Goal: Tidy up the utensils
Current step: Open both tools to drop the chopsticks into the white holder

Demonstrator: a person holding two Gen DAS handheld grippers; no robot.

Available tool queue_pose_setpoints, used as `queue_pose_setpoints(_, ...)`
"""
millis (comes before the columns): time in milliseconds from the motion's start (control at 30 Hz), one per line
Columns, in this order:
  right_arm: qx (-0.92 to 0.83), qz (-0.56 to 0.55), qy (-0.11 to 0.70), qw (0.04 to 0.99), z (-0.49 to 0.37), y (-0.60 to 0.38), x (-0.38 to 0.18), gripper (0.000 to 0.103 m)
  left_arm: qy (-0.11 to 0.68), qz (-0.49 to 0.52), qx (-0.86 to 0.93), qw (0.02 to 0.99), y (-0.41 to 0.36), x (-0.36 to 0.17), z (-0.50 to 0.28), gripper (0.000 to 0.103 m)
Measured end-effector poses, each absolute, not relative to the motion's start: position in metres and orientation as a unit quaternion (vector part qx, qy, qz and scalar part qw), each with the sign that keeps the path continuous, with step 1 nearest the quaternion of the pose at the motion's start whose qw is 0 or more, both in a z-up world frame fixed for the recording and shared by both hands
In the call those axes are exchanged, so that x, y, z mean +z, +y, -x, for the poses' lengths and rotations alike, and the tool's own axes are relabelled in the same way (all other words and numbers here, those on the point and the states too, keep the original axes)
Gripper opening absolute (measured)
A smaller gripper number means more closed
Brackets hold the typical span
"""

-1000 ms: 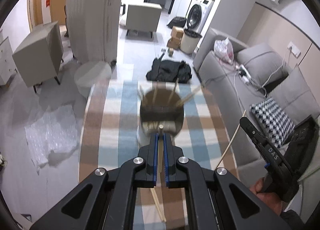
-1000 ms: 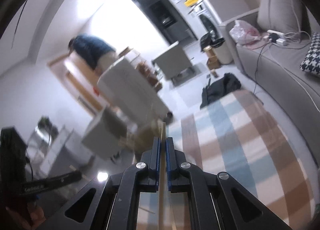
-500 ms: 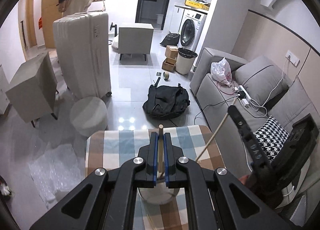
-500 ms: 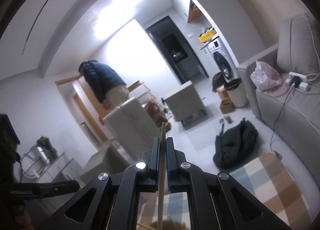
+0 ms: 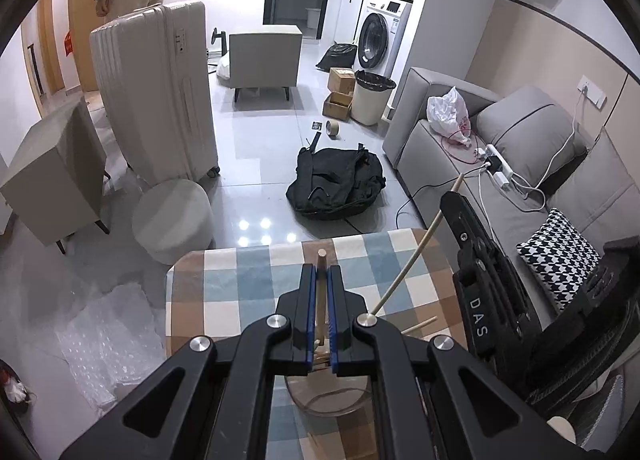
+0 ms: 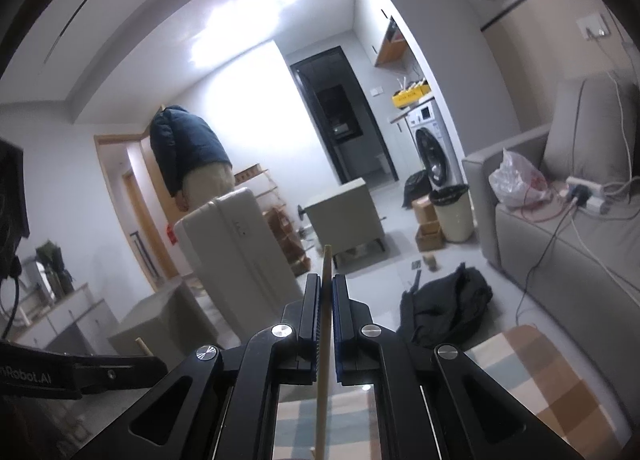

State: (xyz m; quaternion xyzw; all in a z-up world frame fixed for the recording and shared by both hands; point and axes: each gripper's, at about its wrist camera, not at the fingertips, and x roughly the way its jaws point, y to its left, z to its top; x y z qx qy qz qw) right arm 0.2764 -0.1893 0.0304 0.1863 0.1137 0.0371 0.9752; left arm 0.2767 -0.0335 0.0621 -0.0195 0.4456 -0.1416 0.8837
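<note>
- Left gripper (image 5: 319, 280): my jaws are pressed together on a wooden chopstick (image 5: 321, 260); its blunt end stands just past the blue pads, its shaft runs back between them along my pointing line.
- Right gripper (image 6: 327, 300): my jaws pinch a second chopstick (image 6: 325, 324) in the same way, its long axis lying along the jaws and its tip poking out ahead, aimed nearly level into the room.
- In the left wrist view, that second chopstick (image 5: 416, 256) slants up and to the right beside the right gripper's black finger (image 5: 480, 260), above the right half of the table.
- Clear holder (image 5: 328, 400): a transparent cup stands on the checked tablecloth (image 5: 224, 284) directly below my left jaws, largely hidden by them; a few sticks appear to lean out of it, one (image 5: 420, 324) showing to its right.
- Governing relation, as I judge it: the holder lies beneath and slightly behind the left tip, so the left hand is the nearer; the right must swing inward and tilt its stick end-down before release.
- Both sticks are held clear of the table.
</note>
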Motion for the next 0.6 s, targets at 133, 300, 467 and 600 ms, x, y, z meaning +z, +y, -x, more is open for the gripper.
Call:
queue_pose_setpoints(133, 0.018, -0.172, 0.110, 0.979, -0.276, -0.188, 0.026, 0.005, 0.456, 0.021, -0.147, 0.878, -0.034, 0.055, -0.280, 0.001)
queue_pose_setpoints(300, 0.023, -0.158, 0.125, 0.979, -0.270, -0.185, 0.016, 0.005, 0.468, 0.022, -0.153, 0.870, -0.035, 0.046, -0.279, 0.001)
queue_pose_setpoints(467, 0.036, -0.156, 0.148, 0.976, -0.265, -0.184, 0.005, 0.005, 0.482, 0.026, -0.155, 0.862, -0.037, 0.032, -0.276, 0.001)
queue_pose_setpoints(600, 0.056, -0.153, 0.174, 0.971, -0.258, -0.186, -0.004, 0.005, 0.490, 0.027, -0.161, 0.856, -0.040, 0.023, -0.273, 0.001)
